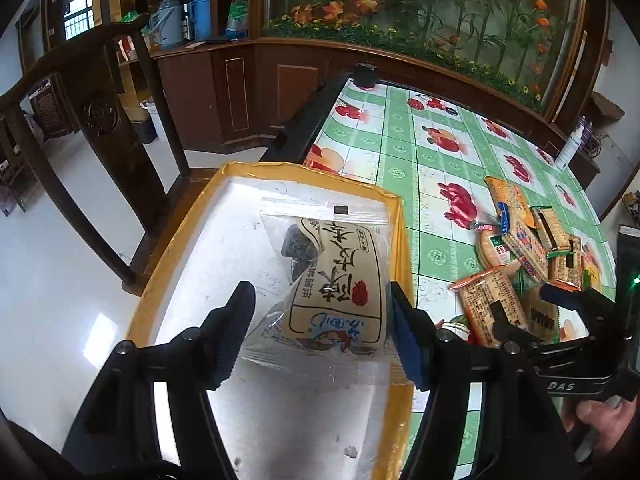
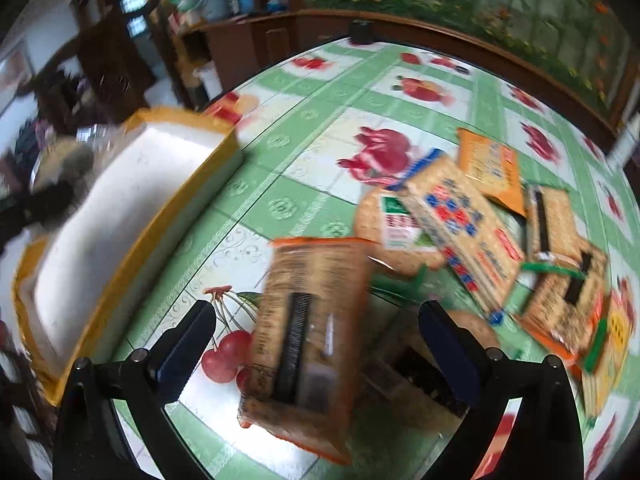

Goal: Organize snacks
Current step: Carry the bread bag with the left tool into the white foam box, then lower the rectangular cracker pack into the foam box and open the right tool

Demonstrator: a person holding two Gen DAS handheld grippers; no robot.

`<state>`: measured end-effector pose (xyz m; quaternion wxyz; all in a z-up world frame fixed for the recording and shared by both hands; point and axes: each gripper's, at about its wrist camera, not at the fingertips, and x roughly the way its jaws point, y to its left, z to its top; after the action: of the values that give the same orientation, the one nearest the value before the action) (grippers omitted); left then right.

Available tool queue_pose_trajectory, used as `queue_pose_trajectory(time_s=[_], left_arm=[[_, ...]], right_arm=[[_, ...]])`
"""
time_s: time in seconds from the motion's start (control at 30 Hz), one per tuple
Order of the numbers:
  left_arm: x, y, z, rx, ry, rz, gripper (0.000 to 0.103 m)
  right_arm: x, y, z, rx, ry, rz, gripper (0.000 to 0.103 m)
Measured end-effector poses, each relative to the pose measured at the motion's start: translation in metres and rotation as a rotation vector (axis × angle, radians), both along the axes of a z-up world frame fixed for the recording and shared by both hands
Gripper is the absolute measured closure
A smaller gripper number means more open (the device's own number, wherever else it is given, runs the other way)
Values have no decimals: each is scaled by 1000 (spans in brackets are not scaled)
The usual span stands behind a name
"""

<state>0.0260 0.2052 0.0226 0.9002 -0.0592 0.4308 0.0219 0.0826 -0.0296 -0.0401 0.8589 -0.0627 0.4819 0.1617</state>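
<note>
Hovering spread-fingered: left gripper straddling clear snack packet over yellow-rimmed tray; right gripper flanking blurred orange cracker pack, ungripped.

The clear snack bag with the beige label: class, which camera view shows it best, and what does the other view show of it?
The left wrist view: the clear snack bag lies sharp between the left gripper fingers, over the white tray, label legible. The right wrist view shows only a blurred shape at its far left edge, possibly the bag.
</note>
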Motion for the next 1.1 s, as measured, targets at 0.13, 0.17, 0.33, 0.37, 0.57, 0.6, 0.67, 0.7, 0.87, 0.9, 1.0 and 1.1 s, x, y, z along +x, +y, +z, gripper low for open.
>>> queue_pose_trajectory(time_s=[0.13,0.17,0.33,0.37,0.57,0.6,0.67,0.7,0.87,0.9,1.0,1.1], left_arm=[[6,5,-8,-7,17,3,36],[8,7,-11,-11,28,8,36],[16,14,-20,13,53,30,36],[18,15,-22,21,59,32,36],[29,24,-43,73,108,64,37],[29,25,-45,78,114,70,37],[29,28,-48,80,122,78,37],[28,30,-49,78,126,84,37],[25,32,-47,80,114,88,37],[24,32,-45,82,110,87,37],[23,33,-42,91,100,90,37],[21,35,-38,98,88,97,37]], right_arm=[[-3,8,-9,-36,9,19,2],[-3,12,-12,-44,15,36,4],[-5,31,-22,-147,-17,91,14],[-4,31,-24,-147,-11,100,21],[-5,28,-25,-73,22,155,47],[-5,27,-25,-64,22,154,47],[-6,22,-24,-29,30,142,47],[-7,20,-23,-10,34,140,47],[-11,16,-13,35,18,131,47],[-11,17,-10,43,14,131,47],[-10,22,4,82,-10,144,47],[-7,36,17,104,-28,173,47]])
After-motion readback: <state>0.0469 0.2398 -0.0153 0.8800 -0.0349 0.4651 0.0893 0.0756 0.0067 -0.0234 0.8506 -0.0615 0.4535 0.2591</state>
